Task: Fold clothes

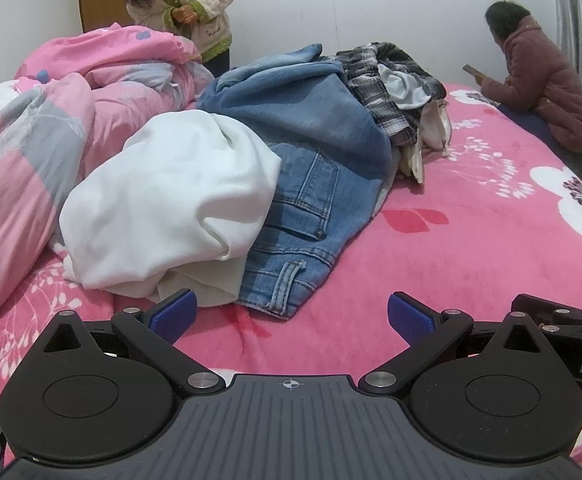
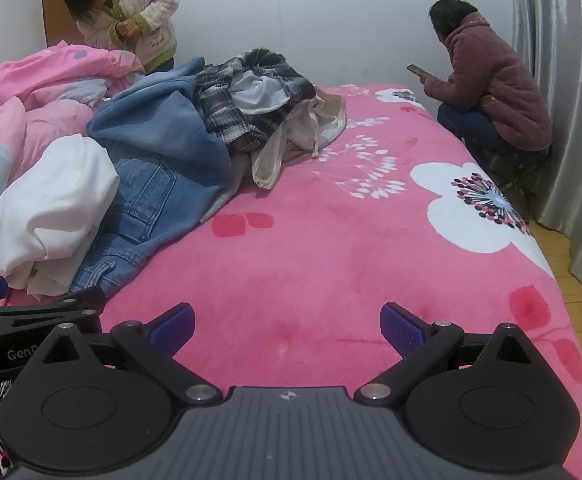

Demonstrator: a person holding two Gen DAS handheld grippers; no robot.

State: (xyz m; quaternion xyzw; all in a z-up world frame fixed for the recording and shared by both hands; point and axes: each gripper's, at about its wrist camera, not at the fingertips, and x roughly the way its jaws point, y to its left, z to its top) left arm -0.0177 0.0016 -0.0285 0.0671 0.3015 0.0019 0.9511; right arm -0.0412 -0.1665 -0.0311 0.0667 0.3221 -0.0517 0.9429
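Still, nothing is picked: your left gripper [image 1: 289, 316] and right gripper [image 2: 287, 322] are both wide open and empty above the bed [image 2: 331, 264]. The pile [image 1: 291, 132] lies ahead on your left; I think you must first pull out the jeans [image 1: 299, 220].

White garment [image 1: 171, 204] covers part of jeans [image 1: 303, 216].

Both grippers are black with ribbed grey bases and blue-padded fingers [image 1: 173, 316].
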